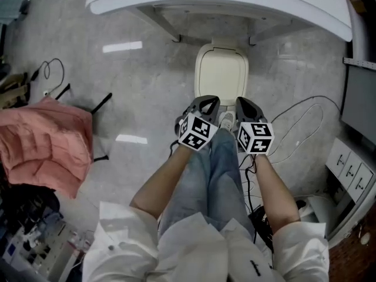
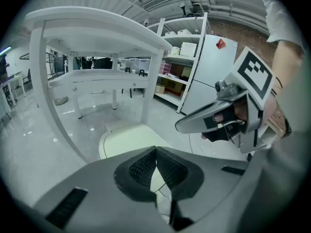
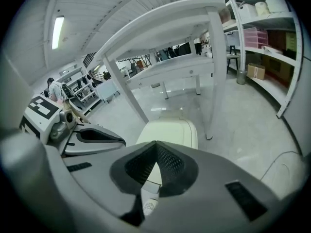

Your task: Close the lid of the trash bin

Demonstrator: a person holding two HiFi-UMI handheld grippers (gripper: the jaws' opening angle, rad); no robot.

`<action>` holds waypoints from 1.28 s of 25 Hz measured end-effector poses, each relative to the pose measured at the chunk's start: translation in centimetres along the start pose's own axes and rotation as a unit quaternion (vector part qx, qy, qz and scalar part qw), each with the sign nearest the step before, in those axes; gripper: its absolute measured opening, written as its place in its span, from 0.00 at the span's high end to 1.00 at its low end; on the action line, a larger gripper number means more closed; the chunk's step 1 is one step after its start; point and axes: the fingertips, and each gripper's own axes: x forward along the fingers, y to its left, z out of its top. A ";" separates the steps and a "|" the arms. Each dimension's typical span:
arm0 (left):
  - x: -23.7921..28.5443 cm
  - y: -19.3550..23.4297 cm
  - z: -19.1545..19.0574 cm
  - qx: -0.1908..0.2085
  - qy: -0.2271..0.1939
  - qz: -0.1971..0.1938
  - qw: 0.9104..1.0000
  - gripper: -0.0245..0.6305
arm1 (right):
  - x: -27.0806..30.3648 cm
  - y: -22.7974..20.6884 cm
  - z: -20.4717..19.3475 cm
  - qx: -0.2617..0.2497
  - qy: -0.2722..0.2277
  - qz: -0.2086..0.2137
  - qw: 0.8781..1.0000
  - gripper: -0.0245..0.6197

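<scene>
- Lid [image 1: 221,75]: lies flat, shut, on the cream bin [image 2: 103,149]. Bin stands on the floor under the front edge of a white table [image 1: 235,2].
- Nearest: person's legs [image 1: 205,181] in jeans & a shoe [image 1: 227,120]. Shoe sits betw. the two grippers, just short of the bin.
- L gripper [image 1: 207,101]: jaws pressed together, empty. Tips are at the bin's near edge in head view, not touching the lid.
- R gripper [image 1: 242,103]: jaws pressed together too, empty. It's just beside the L one, w/ the same reach.
- Both point fwd & down. In each gripper view the lid shows past the closed tips, ahead & lower, in plain sight.
- L side: pink cloth [image 1: 47,148] & a black stand [image 1: 100,107], well apart from the bin.
- R side: cables [image 1: 299,128] looped on the floor near the bin, w/ a white drawer unit [image 1: 352,169] further out.
- Behind bin: table legs [image 3: 216,67] on either side of it.
- Far: shelves [image 2: 187,47] w/ boxes.
</scene>
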 end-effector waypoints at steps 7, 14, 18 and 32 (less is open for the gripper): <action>-3.7 -0.2 3.7 -0.005 -0.025 0.012 1.000 0.93 | -4.5 1.5 4.5 -0.002 -0.035 -0.002 0.999 0.93; -8.6 -0.5 9.2 -0.008 -0.066 0.028 0.997 0.93 | -9.9 3.0 9.7 -0.016 -0.078 -0.003 0.997 0.93; -12.8 -1.3 12.3 -0.017 -0.089 0.043 0.995 0.93 | -14.2 4.3 12.5 -0.016 -0.104 -0.006 0.994 0.93; -27.2 0.9 26.4 -0.024 -0.208 0.104 0.972 0.93 | -26.4 5.6 24.8 -0.029 -0.207 -0.005 0.978 0.93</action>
